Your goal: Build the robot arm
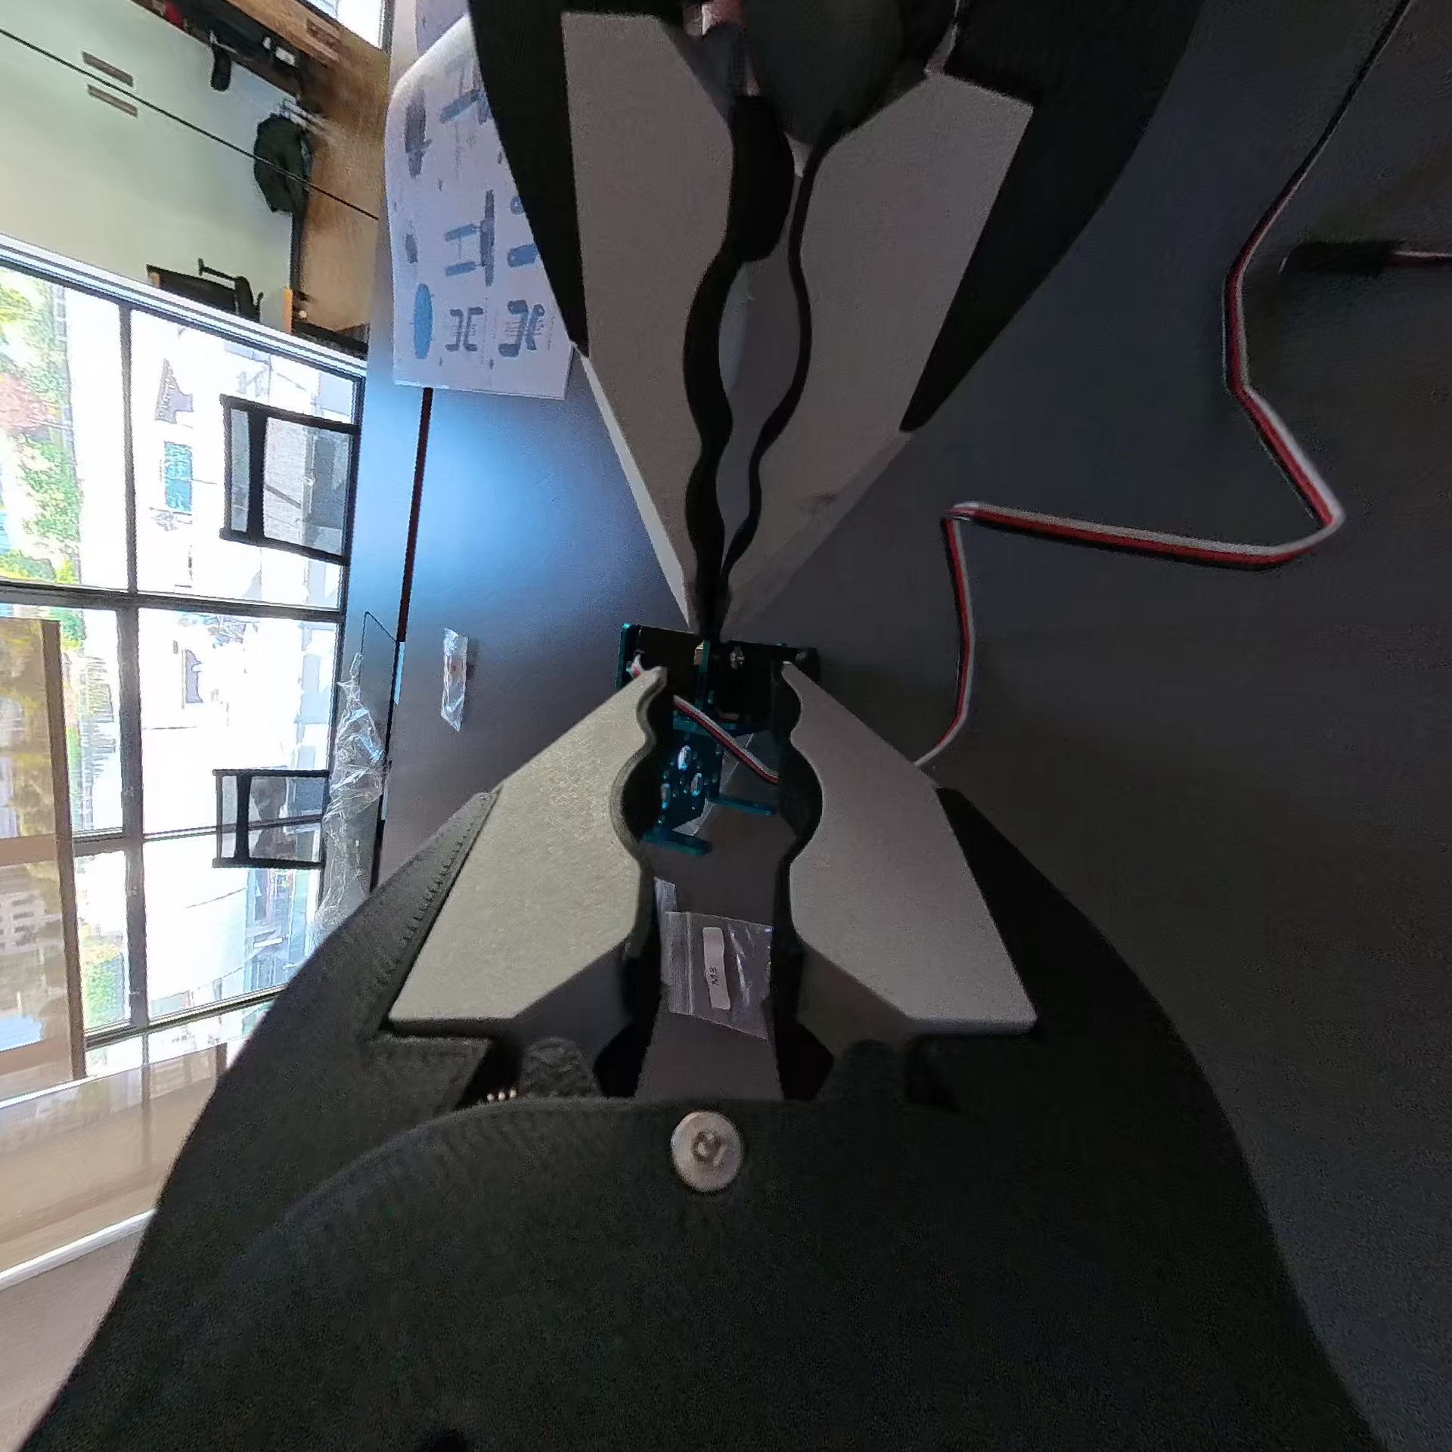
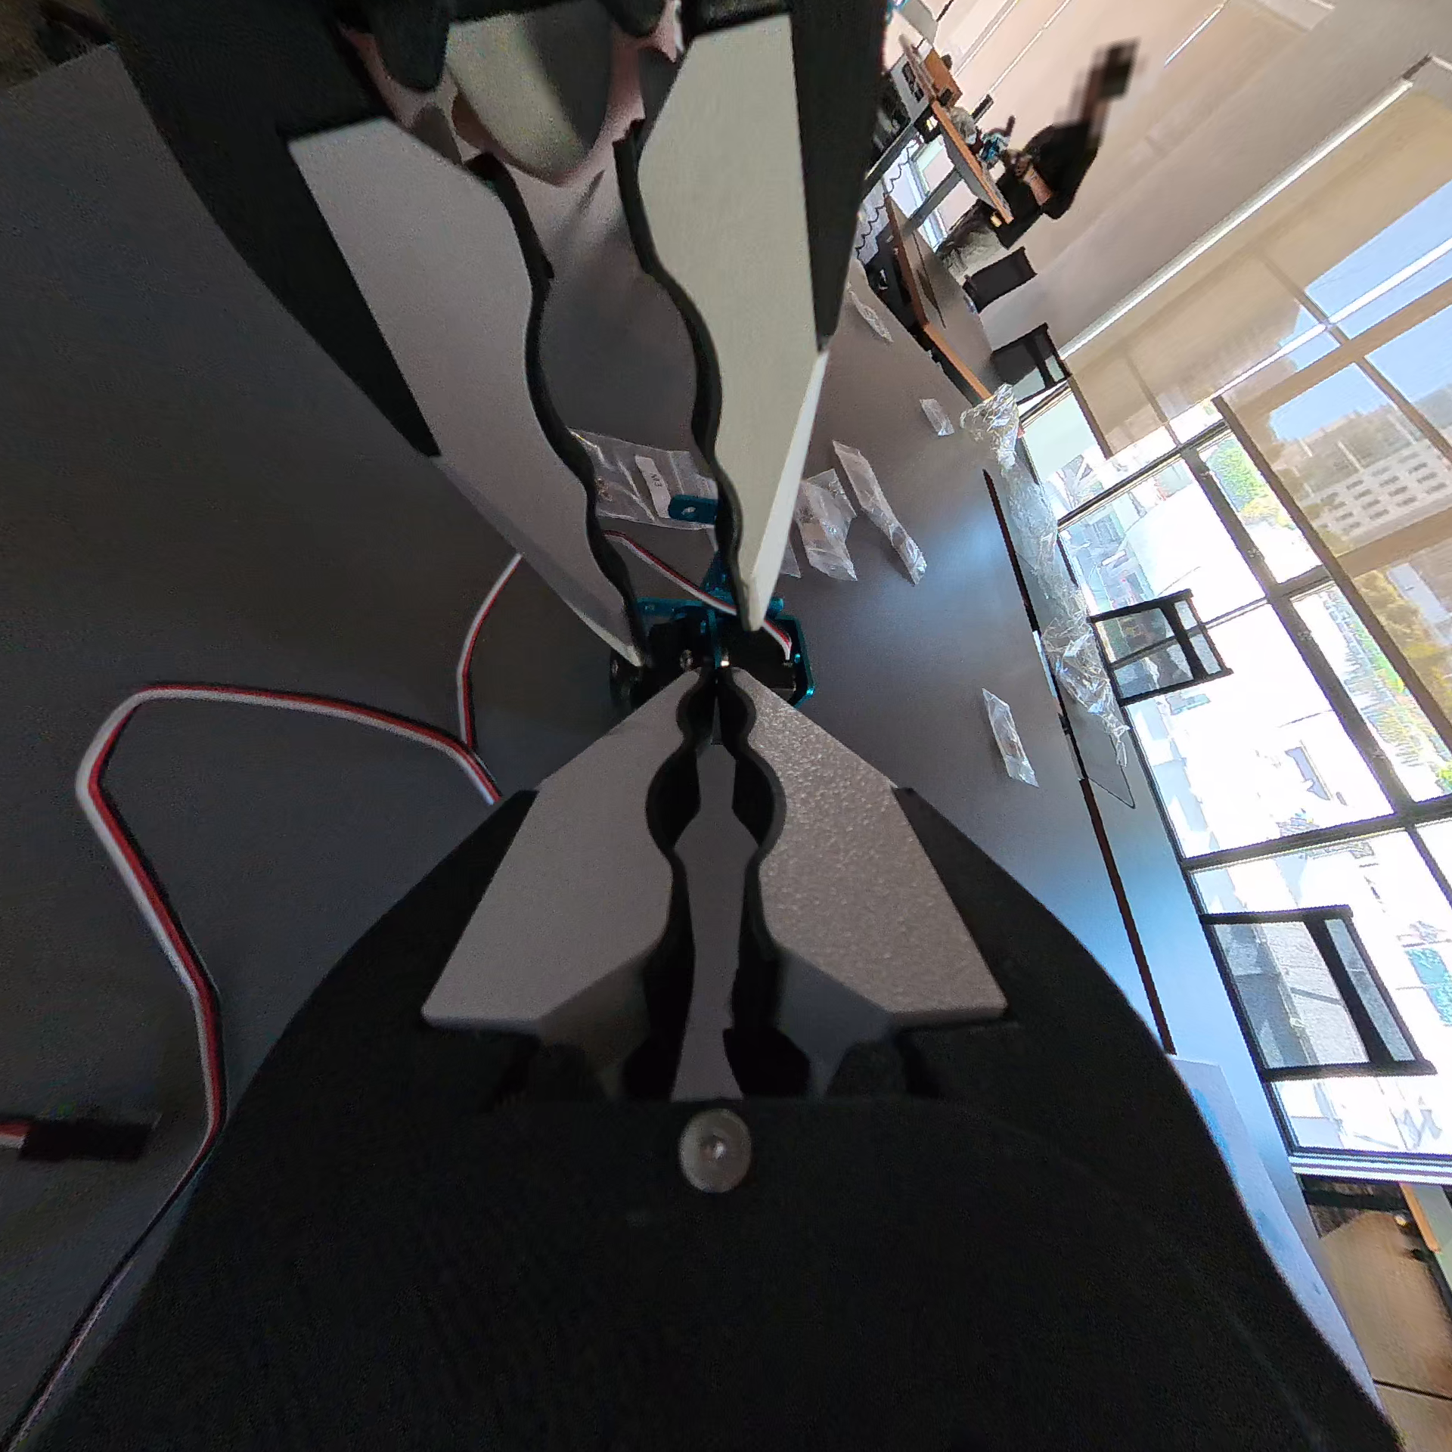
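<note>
Grippers (image 1: 723,683) (image 2: 719,680) tip-to-tip at blue bracket (image 1: 691,774), mid-table (image 1: 1100,707)

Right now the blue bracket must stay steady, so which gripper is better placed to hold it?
Probably left. The left gripper has a finger on each side of the blue bracket, straddling its body; the right gripper is nearly shut, only its tips at the bracket's edge.

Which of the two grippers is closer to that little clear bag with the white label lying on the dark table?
Left. The labelled bag lies between the left gripper's fingers, near their base. The right gripper meets the blue bracket assembly from the opposite side, farther from the bag.
</note>
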